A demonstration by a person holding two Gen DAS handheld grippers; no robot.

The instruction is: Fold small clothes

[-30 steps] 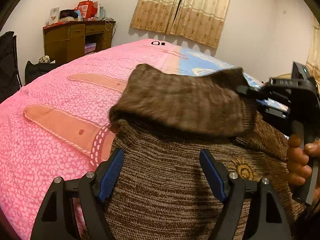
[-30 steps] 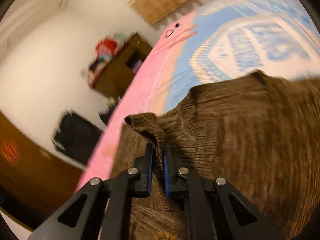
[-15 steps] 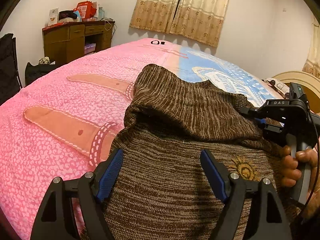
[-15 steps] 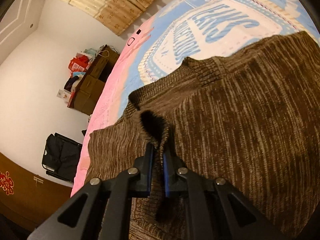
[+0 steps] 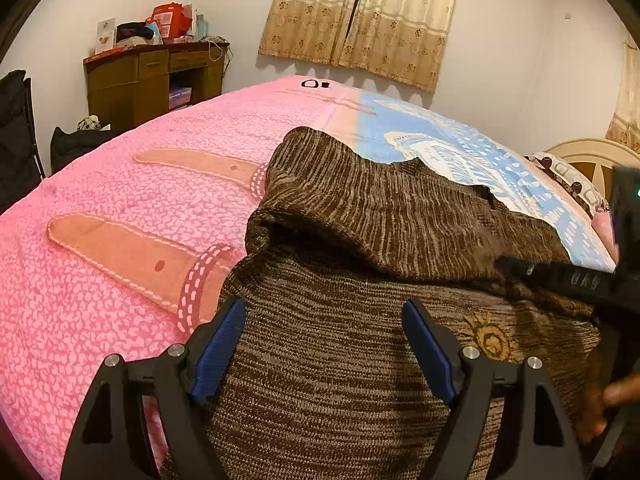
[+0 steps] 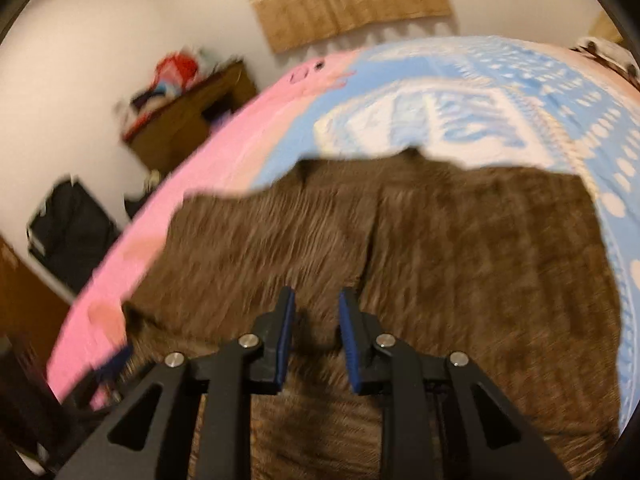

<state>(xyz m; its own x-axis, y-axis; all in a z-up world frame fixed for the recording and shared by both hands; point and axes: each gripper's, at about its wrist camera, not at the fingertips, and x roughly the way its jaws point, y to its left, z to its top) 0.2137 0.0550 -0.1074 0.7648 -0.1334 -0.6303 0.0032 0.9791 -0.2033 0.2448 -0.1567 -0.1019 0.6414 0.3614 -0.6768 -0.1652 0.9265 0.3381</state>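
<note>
With the right gripper (image 6: 316,336) opening, empty, over the sweater (image 5: 340,360) and the left gripper (image 5: 324,344) wide, the fold should be flattened evenly

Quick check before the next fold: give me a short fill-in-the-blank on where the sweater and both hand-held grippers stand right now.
1. The brown knit sweater lies on a bedspread that is pink on one side and ____ on the other.
2. The left hand-held gripper stands wide open, with ____ clamped between its blue pads.
3. The right hand-held gripper jaws are opening, with ____ between them.
4. Embroidered on the sweater is a small ____.

Missing words: blue; nothing; nothing; sun
</note>
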